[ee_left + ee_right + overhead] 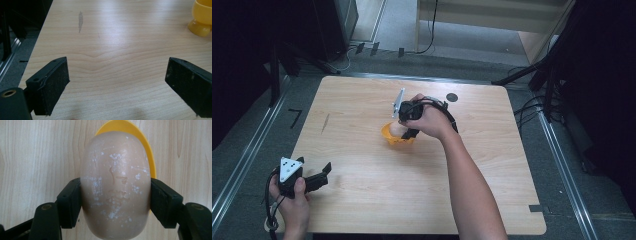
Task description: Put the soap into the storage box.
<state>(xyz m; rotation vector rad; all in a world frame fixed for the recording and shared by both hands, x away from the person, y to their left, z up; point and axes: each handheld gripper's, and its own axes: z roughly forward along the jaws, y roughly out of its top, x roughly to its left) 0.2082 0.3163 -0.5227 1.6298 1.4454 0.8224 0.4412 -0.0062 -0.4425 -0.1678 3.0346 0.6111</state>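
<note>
A beige egg (116, 187) with white specks is clamped between the black jaws of my right gripper (116, 202), which is shut on its sides. Behind the egg shows the rim of a yellow egg cup (147, 152). In the high view the right gripper (404, 131) points down at the yellow egg cup (396, 139) in the middle of the wooden table (362, 100), the egg (398, 129) right at the cup's mouth. My left gripper (323, 172) rests near the table's front left corner, open with nothing between its jaws; its own view shows the egg cup (202, 17) far off at the top right.
A small black disc (452, 97) lies on the table behind the right hand. A grey smear (80, 20) marks the wood at the left. Dark stands and cables surround the table on the floor.
</note>
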